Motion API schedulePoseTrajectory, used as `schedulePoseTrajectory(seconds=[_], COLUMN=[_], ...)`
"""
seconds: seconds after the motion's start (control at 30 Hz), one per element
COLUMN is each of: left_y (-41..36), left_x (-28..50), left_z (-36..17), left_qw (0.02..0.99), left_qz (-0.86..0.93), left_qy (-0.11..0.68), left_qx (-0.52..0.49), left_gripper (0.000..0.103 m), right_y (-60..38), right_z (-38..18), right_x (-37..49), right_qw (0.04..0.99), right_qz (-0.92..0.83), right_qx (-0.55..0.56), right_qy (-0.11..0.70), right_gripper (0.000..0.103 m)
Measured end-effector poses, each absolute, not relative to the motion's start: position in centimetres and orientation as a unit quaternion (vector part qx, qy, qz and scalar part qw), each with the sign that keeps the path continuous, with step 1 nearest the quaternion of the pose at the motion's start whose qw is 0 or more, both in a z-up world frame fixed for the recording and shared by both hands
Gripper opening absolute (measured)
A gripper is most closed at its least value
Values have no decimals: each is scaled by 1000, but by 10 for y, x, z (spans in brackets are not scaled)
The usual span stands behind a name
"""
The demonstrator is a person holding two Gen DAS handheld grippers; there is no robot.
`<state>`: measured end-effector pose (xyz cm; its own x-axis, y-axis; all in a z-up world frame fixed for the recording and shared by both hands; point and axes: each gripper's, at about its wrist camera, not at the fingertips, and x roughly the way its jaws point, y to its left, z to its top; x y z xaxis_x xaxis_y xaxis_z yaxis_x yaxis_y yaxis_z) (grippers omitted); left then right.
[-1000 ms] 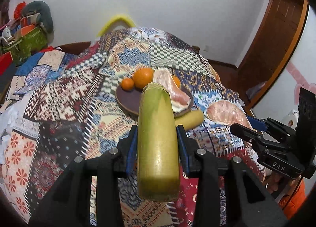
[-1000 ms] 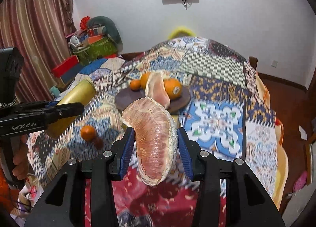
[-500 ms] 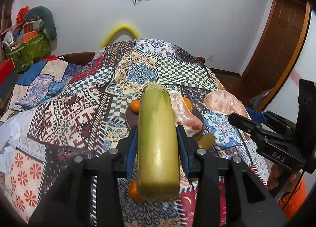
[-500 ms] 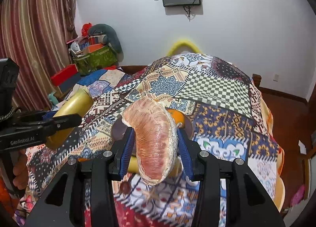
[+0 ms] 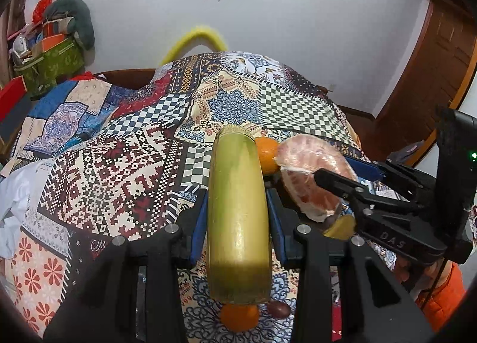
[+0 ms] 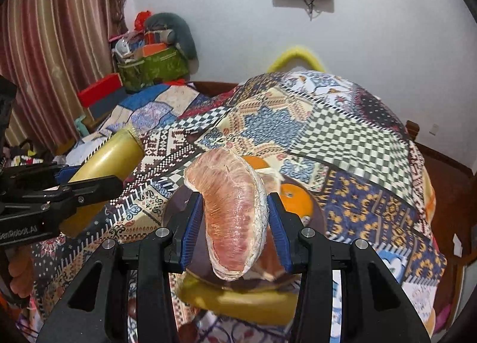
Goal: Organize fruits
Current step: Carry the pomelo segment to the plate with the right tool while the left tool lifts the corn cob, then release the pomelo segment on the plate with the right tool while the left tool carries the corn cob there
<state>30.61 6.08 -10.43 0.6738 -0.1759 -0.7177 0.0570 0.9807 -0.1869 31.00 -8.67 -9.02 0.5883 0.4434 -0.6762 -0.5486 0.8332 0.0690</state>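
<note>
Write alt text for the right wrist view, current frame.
The right gripper is shut on a pink wrapped pomelo segment, above a dark plate holding an orange on a patchwork cloth. At left, the left gripper is shut on a long yellow-green fruit.
</note>
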Motion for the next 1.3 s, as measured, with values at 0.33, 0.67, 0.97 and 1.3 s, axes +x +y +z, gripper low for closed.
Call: schedulePoseTrajectory(seconds=[0.33,0.67,0.97,1.3], left_y=[76,78,61,36], left_x=[314,316,323,349], left_z=[-117,-118,-118,-132], left_qw=[907,906,905,900], left_qz=[-51,-50,-60,-64], left_qy=[410,414,416,429], left_qx=[-78,-73,-67,-49], left_gripper=[38,38,38,38], right_y=[-68,-72,-107,-153], right_z=[-109,-109,-90,-83], right_x=[325,334,316,298], right_qw=[875,868,876,890], right_qz=[288,292,293,268], right_qx=[-98,-83,-62,-70], right_qy=[378,394,378,363], right_gripper=[41,41,41,42])
